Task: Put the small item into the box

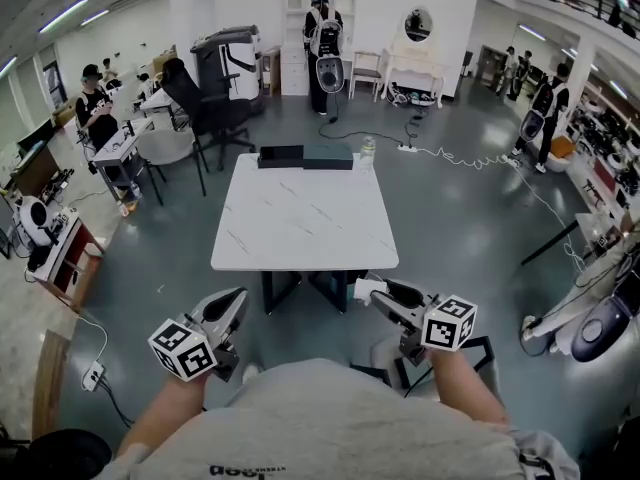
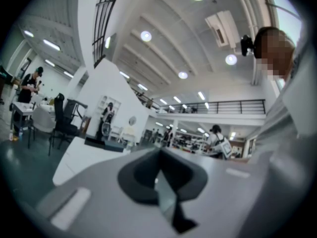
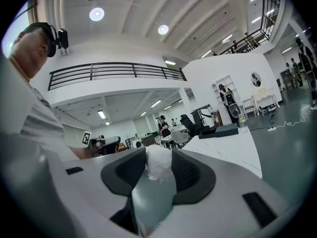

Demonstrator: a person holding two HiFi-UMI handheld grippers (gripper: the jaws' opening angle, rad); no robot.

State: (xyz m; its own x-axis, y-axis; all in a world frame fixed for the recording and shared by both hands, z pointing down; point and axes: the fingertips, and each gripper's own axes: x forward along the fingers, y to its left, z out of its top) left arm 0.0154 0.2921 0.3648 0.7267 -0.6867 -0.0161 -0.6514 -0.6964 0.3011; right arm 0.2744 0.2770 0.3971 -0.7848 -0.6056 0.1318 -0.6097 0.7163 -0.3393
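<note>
**White small item pinched in the right gripper**

Looks soft, light, crushable: gentle mid-pinch suits. It hangs just off the table's near edge; dark boxes sit at the far edge. Left gripper closed, empty.

Head view looks steeply down; both gripper views face its table.

A light grey short-sleeved shirt with dark lettering. The left tool and right tool are grey, black-padded, bearing black-and-white marker cubes.
</note>
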